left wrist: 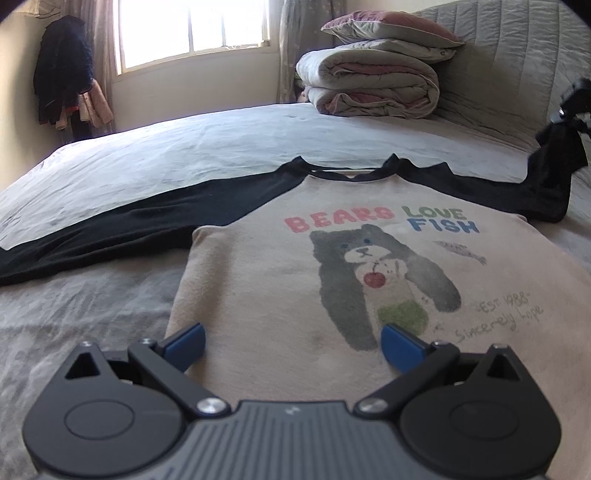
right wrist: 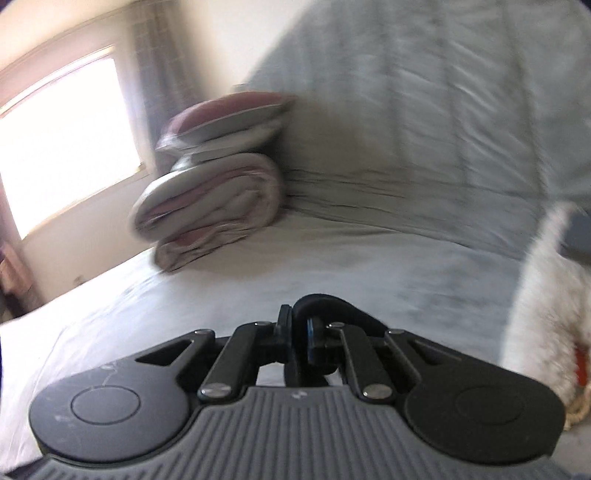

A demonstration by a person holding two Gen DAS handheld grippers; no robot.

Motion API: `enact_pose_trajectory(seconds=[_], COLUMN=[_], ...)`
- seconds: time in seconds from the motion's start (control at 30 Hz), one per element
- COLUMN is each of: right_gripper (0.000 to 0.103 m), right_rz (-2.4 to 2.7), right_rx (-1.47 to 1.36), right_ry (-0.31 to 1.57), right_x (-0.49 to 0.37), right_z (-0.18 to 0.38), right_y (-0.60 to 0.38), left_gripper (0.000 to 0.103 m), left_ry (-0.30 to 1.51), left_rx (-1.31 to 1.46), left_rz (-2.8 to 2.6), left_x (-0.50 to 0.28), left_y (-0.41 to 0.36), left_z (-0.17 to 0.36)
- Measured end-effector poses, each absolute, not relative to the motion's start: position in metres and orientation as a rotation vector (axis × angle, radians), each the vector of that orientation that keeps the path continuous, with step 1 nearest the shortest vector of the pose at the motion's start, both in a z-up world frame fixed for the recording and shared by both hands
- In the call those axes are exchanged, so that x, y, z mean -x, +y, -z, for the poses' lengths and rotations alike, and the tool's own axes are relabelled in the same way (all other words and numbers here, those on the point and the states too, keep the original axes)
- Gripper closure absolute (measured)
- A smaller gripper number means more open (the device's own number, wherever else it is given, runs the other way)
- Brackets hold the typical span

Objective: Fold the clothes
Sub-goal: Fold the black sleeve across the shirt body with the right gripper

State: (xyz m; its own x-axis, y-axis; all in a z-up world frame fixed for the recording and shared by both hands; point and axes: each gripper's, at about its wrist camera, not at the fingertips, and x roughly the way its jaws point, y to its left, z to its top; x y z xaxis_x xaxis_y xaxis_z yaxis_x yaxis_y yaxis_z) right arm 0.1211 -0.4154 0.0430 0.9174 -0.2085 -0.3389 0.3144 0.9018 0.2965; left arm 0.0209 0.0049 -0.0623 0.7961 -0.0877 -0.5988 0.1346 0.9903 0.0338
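We have the shirt [left wrist: 332, 266] lying face up and flat on the bed [left wrist: 184, 147], its collar toward the folded quilt [left wrist: 369, 85] by the headboard; our left tongs [left wrist: 293, 341] hang wide apart and empty just over the hem, while our right tongs [right wrist: 297, 334] are pinched tight on the black cuff [right wrist: 332, 306] of the sleeve [left wrist: 517, 192] on the far side from the window [left wrist: 192, 29], lifting it off the bed. We judge the knit light, soft and limp, so it should drape and wrinkle rather than hold a crease. Seams, cuffs and hem corners look like the best places for us to take hold.
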Motion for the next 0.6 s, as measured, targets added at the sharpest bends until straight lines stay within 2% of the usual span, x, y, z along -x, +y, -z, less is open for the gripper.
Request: enact_pose_trajectory(seconds=[0.3,0.6], right_gripper=[0.093,0.093], right_rz=[0.060,-0.124], right_rx=[-0.198,-0.226], right_ry=[0.373,0.540], right_x=[-0.141,-0.157], right_z=[-0.044,0.017], right_y=[-0.315,-0.232], left_gripper=[0.002,0.002], left_ry=[0.629,0.627], left_rx=[-0.019,0.013], left_rz=[0.084,0.069], left_x=[-0.024,-0.025], left_y=[0.020,0.034], left_z=[0.055,0.057])
